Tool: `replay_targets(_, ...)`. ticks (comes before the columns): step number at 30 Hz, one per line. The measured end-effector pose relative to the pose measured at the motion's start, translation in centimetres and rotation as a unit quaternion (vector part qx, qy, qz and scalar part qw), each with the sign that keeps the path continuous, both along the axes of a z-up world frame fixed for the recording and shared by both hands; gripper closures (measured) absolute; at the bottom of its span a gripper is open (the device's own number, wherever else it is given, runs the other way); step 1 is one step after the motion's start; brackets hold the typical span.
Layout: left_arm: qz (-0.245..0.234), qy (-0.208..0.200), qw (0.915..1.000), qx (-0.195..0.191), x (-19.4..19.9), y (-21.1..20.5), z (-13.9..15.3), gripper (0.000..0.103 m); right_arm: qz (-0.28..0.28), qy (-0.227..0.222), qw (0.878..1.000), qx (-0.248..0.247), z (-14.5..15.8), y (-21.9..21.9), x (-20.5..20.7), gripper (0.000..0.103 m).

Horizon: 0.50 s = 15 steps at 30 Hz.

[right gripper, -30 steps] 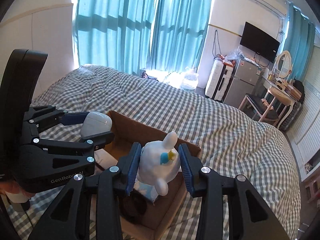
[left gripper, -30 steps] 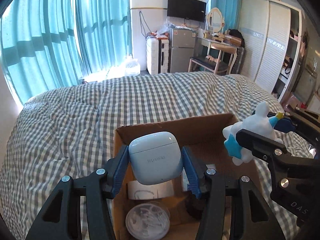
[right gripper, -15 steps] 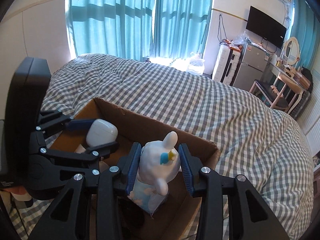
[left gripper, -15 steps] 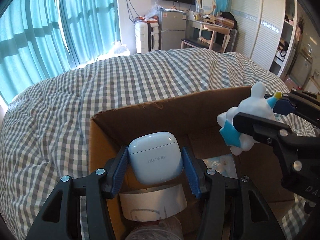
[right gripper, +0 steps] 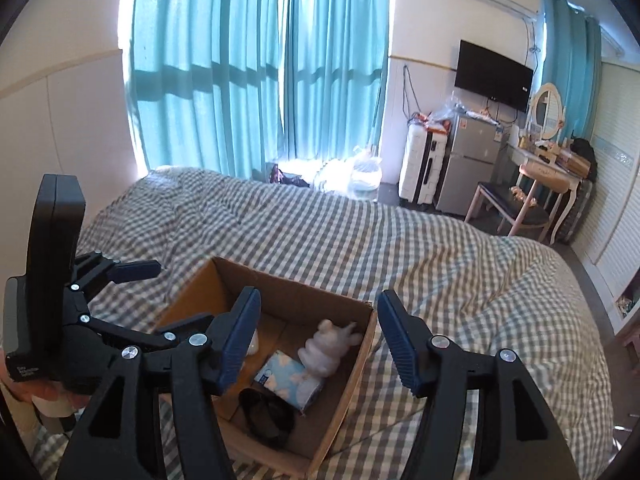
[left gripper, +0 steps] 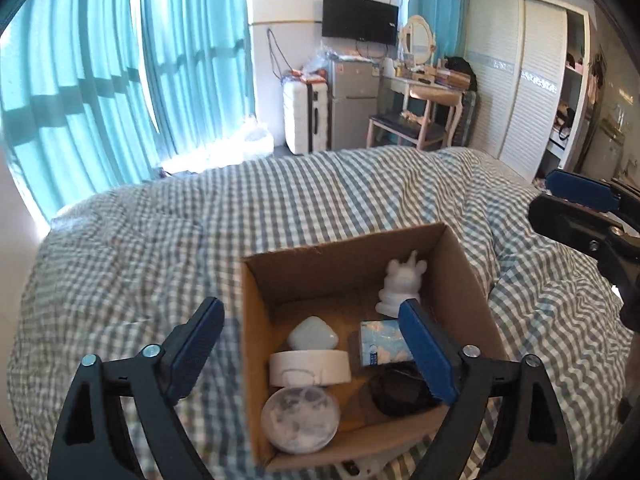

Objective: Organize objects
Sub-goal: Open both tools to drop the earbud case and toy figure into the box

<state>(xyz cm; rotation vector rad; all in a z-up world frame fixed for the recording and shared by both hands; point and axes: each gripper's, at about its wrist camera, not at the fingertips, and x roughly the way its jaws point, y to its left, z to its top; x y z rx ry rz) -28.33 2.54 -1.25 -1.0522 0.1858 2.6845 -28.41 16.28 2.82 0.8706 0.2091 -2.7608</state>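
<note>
An open cardboard box [left gripper: 472,280] sits on the checked bed; it also shows in the right wrist view [right gripper: 352,368]. Inside lie the white earbud case [left gripper: 313,334], the white rabbit figure [left gripper: 400,286] [right gripper: 328,347], a blue tissue pack [left gripper: 383,343] [right gripper: 286,376], a white tape roll [left gripper: 309,367], a moon-patterned ball [left gripper: 300,419] and a black object [left gripper: 402,394]. My left gripper [left gripper: 310,354] is open and empty above the box. My right gripper [right gripper: 318,338] is open and empty above the box's right side, and shows at the right edge of the left wrist view [left gripper: 580,204].
The grey checked bedspread [left gripper: 160,248] spreads around the box. Teal curtains [right gripper: 248,64] hang behind the bed. A white suitcase [right gripper: 422,168], small fridge [right gripper: 470,164], dressing table with chair [right gripper: 532,196] and a wardrobe [left gripper: 516,80] stand beyond the bed.
Both grippers opened and let go: the earbud case and the rabbit figure now lie in the box. Both grippers have lifted back above the box.
</note>
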Motion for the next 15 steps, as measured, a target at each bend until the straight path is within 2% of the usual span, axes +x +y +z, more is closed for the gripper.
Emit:
replay_targets(4,0.027,0.021,0.9994,-0.006,2.8,-1.5,2.9,0.005,-0.005,0.008,1.0,0.02,2.4,-0.8,3.9,0.042)
replay_targets(8,0.024,0.022,0.9995,0.006,7.2,-3.1,3.1,0.004,0.001,-0.005,0.999,0.034,2.1,-1.5,7.9,0.04)
replay_targets(11,0.036,0.022,0.9991,-0.004,10.1,-3.8,1.8,0.003,0.011,-0.031,0.999,0.035,-0.2,-2.2,10.7,0.04)
replay_targets(15,0.06,-0.005,0.9982,-0.005,12.8,-4.5,-1.4,0.003,0.007,-0.097,0.995,0.027,-6.0,-3.1,13.2,0.04)
